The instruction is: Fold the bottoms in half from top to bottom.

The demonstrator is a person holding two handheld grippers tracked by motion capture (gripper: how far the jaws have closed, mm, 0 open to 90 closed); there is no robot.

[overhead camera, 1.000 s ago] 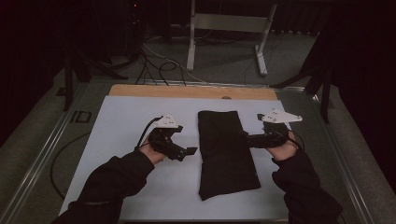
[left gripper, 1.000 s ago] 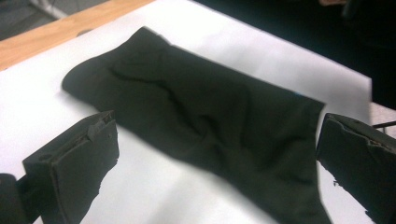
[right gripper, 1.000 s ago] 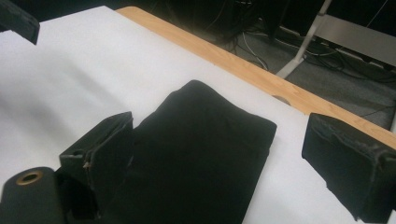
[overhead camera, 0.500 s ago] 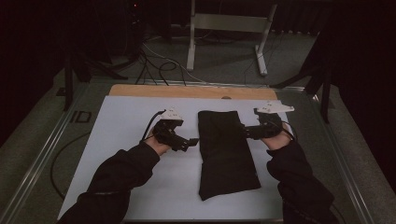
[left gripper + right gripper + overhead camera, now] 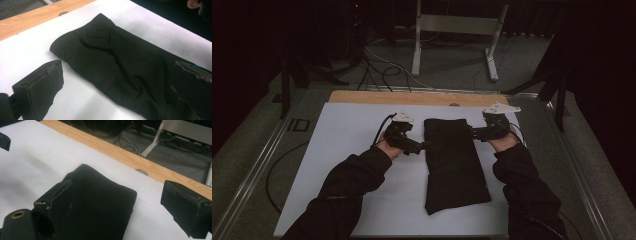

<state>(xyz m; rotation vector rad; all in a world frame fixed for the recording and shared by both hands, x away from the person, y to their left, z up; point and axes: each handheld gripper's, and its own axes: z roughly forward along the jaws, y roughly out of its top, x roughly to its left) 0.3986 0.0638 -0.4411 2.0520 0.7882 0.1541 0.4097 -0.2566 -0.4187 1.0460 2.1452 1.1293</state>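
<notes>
The folded black cloth point(image 5: 454, 162) lies near the middle of the table point(image 5: 347, 150). The left gripper point(image 5: 421, 146) and right gripper point(image 5: 470, 133) flank its far end, jaws spread apart, probably to grasp both sides.

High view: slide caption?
Both open claws, left and right, flank the far end of a folded black garment on the white table.

The black cloth point(image 5: 117, 72) runs off the bottom edge in the left gripper view; one finger point(image 5: 192, 87) covers part.
</notes>
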